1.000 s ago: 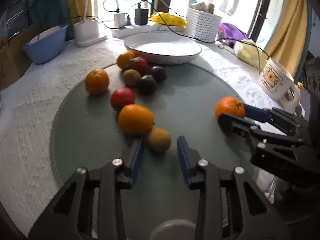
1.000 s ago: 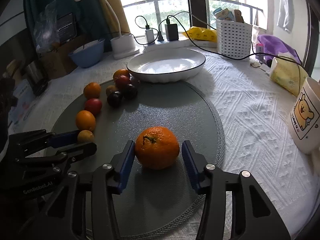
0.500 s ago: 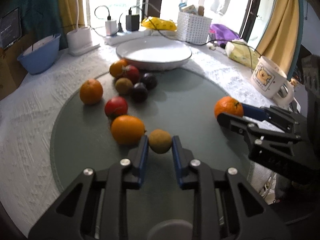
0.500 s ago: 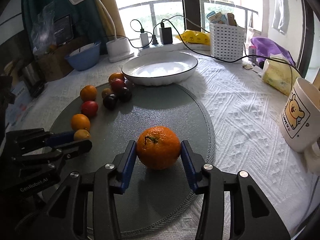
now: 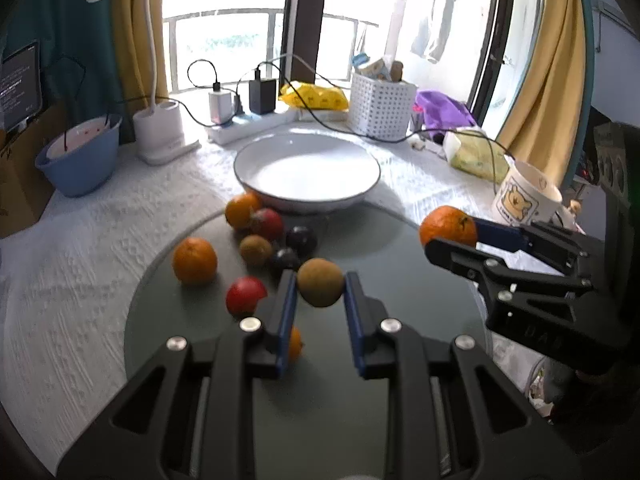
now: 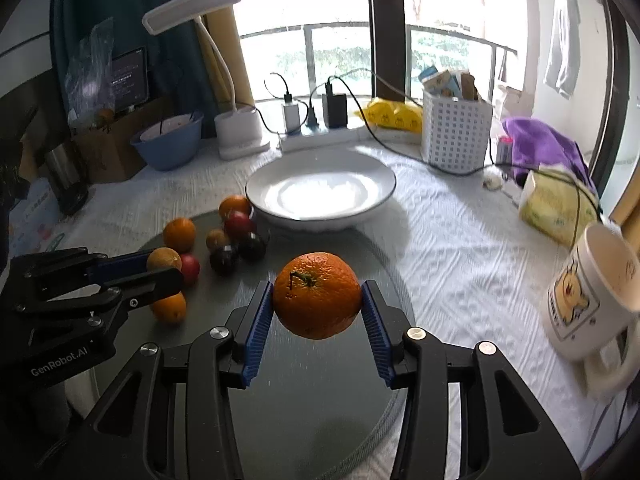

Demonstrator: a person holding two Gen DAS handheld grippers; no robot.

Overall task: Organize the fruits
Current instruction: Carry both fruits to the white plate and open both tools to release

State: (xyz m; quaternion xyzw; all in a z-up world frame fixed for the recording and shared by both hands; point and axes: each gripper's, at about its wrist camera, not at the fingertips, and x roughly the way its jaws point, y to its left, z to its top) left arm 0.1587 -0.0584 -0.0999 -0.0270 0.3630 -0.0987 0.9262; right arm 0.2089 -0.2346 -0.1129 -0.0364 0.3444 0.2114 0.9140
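Note:
My left gripper [image 5: 320, 284] is shut on a small brown fruit [image 5: 321, 282] and holds it above the grey round mat [image 5: 400, 360]. Over the mat's middle, my right gripper [image 6: 318, 296] is shut on a large orange [image 6: 317, 295], lifted off the surface. From the left wrist view the same orange [image 5: 448, 226] shows at the right, and from the right wrist view the brown fruit [image 6: 163, 259] shows at the left. Several loose fruits lie on the mat's left: an orange [image 5: 195, 261], a red fruit [image 5: 245, 295], dark plums [image 5: 301, 240]. Beyond them sits an empty white bowl [image 5: 307, 172].
A bear mug [image 6: 592, 292] stands at the right on the white cloth. At the back are a blue bowl [image 5: 78, 156], a lamp base [image 5: 160, 132], a power strip with chargers [image 5: 248, 120] and a white basket [image 5: 382, 108]. Cables cross behind the white bowl.
The left jaws closed on the brown fruit and lifted it off the mat. The right gripper tightened on the large orange and raised it too.

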